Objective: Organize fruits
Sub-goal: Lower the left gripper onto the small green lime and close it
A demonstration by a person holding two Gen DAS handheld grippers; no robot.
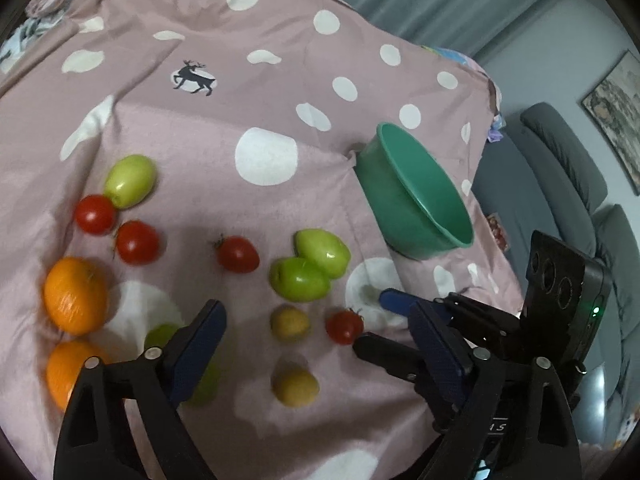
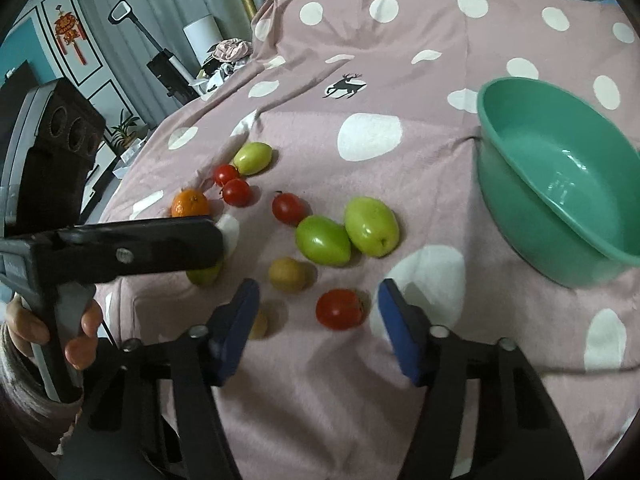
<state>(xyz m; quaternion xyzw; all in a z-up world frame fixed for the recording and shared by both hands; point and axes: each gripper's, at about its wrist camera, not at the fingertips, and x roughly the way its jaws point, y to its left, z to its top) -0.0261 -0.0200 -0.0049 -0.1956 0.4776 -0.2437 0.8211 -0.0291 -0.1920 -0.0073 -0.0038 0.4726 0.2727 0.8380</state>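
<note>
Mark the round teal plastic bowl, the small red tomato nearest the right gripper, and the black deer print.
Round teal plastic bowl [image 2: 560, 184], right wrist view, inner wall.
Small red tomato [image 2: 339, 309], right wrist view, centre.
Black deer print [image 1: 194, 77], left wrist view, body.

Partial letters "S" on tongs body [image 1: 498, 426], otherwise no readable text

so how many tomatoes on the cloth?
4. Two touching at far left beside a green fruit, one mid-cloth, one nearest the right gripper at. None look hidden.
</note>
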